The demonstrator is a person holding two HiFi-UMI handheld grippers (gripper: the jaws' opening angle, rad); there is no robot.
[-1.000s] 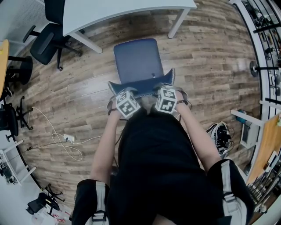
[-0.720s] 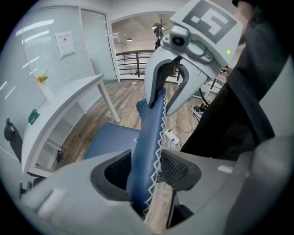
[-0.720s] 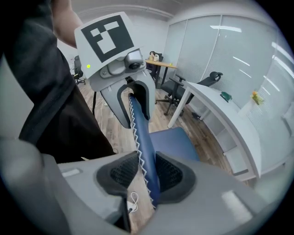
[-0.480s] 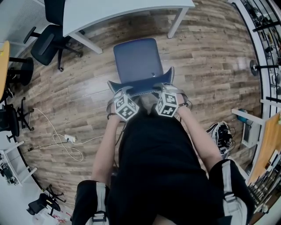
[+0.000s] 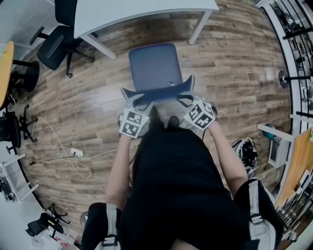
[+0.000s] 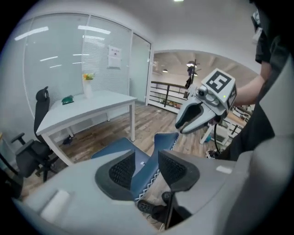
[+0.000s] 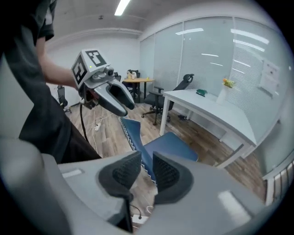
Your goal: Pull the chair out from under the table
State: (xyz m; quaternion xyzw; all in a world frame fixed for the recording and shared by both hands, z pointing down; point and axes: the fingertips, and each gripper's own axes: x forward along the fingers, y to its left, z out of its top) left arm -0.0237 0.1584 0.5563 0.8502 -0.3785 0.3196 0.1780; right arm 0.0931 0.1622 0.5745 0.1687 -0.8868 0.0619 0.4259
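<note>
The blue chair (image 5: 154,68) stands on the wood floor, clear of the white table (image 5: 142,12), with its backrest (image 5: 156,93) towards me. My left gripper (image 5: 136,102) hovers just above the backrest's left end and my right gripper (image 5: 188,100) above its right end. In the left gripper view the left gripper (image 6: 147,167) has its jaws apart and closing; the backrest (image 6: 164,142) shows in the gap, lower down and untouched. In the right gripper view the right gripper (image 7: 147,169) is also closing, with a narrow gap over the backrest (image 7: 131,131) and no contact.
Black office chairs (image 5: 56,44) stand at the left beside the table. A white cable with a power strip (image 5: 73,154) lies on the floor to my left. A bag (image 5: 247,149) and shelving (image 5: 293,161) are at the right.
Both grippers have come up off the chair's backrest and drawn back towards me, their marker cubes spreading apart and rolling outward. The chair has stayed where it was.
</note>
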